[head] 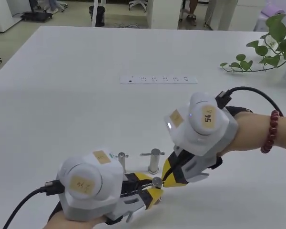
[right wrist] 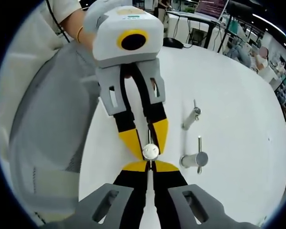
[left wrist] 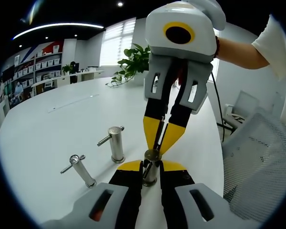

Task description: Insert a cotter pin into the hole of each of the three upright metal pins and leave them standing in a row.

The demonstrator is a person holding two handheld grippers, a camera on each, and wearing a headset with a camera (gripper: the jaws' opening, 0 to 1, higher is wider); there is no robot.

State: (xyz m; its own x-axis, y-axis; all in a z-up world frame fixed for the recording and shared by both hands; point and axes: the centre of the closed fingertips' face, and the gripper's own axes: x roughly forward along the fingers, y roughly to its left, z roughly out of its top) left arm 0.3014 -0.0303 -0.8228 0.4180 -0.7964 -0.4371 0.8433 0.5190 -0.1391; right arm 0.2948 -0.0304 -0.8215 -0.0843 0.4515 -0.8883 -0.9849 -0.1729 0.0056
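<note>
My left gripper (head: 155, 187) (left wrist: 151, 167) is shut on the third metal pin (head: 157, 182) (left wrist: 151, 174), holding it upright on the white table. My right gripper (head: 166, 180) (right wrist: 151, 166) comes down from above with its yellow tips pressed together on a thin cotter pin (left wrist: 158, 141) right at the pin's top (right wrist: 150, 151). Just behind stand two other upright metal pins (head: 154, 161) (head: 121, 161), each with a cotter pin through its head; they stand at the left in the left gripper view (left wrist: 116, 143) (left wrist: 83, 171).
A white power strip (head: 158, 79) lies mid-table. A potted plant (head: 271, 43) sits at the far right corner. Each gripper trails a black cable (head: 257, 93). The table's far edge (head: 148, 27) gives onto a floor with chairs.
</note>
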